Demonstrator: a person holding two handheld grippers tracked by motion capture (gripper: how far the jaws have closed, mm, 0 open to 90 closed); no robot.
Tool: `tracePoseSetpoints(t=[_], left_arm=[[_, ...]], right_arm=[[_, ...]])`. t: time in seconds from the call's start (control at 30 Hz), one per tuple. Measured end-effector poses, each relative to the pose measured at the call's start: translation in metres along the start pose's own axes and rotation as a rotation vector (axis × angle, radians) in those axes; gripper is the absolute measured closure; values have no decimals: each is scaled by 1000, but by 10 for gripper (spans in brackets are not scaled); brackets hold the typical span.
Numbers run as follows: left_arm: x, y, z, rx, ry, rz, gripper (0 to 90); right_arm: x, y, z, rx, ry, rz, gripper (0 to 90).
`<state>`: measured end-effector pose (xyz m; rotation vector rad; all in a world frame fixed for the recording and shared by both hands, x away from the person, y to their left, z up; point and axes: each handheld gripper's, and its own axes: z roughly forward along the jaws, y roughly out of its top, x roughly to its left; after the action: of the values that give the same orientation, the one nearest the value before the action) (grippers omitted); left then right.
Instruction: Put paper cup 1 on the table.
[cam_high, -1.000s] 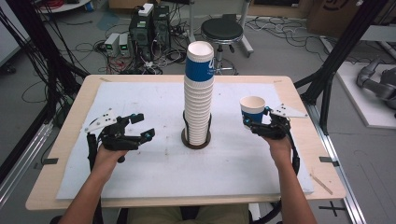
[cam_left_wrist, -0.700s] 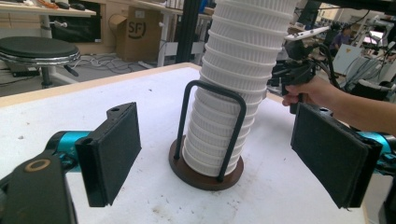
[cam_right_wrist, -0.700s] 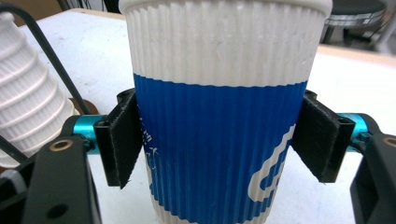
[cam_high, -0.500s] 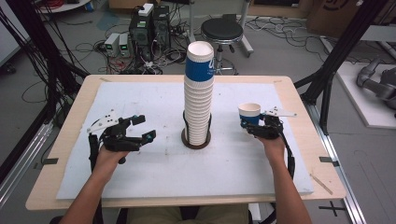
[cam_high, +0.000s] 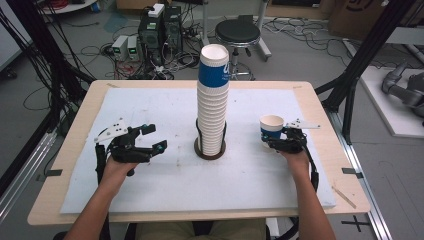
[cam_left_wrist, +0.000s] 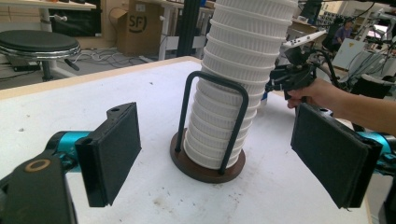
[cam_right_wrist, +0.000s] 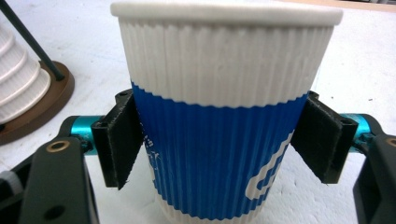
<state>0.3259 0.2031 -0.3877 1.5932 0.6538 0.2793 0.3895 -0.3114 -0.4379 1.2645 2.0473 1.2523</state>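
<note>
Cup (cam_right_wrist: 224, 116): ribbed paper, matt, blue w/ white rim. Stack (cam_high: 213, 107): same ribbed paper. Holder (cam_left_wrist: 208, 161): dark wood base, thin painted metal hoops. Pads (cam_left_wrist: 114, 149): black, matt, foam-like. Mat (cam_high: 150, 185): white, matt, speckled w/ dirt. Table (cam_high: 320, 100): pale wood.

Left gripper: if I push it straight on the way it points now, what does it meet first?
Most likely the black wire cup holder on its round brown base, with the tall stack of white ribbed paper cups inside. The left gripper stands open and aimed at it, white table cover between.
</note>
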Motion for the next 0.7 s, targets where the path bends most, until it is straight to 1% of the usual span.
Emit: tracePoseSetpoints(t=[0.07, 0.13, 0.23, 0.3, 0.43, 0.53, 0.63, 0.7], left_arm=[[0, 0, 0, 1, 0, 1, 157], [0, 0, -1, 1, 3, 1, 157], [0, 0, -1, 3, 4, 2, 157], [1, 0, 0, 2, 5, -1, 157], [1, -1, 0, 5, 4, -3, 157], [1, -1, 0, 8, 3, -2, 157], [2, -1, 1, 10, 4, -3, 157], [1, -1, 1, 14, 4, -2, 157]], right_arm=[[0, 0, -1, 8, 2, 6, 228], [-1, -2, -3, 17, 7, 25, 223], [-1, -4, -4, 12, 10, 22, 213], [-2, -7, -4, 29, 14, 33, 186], [-4, -7, -9, 16, -2, 47, 186], [-7, -10, -14, 21, 1, 55, 184], [-7, -11, -17, 31, 6, 33, 171], [-6, -13, -18, 51, 6, 14, 157]])
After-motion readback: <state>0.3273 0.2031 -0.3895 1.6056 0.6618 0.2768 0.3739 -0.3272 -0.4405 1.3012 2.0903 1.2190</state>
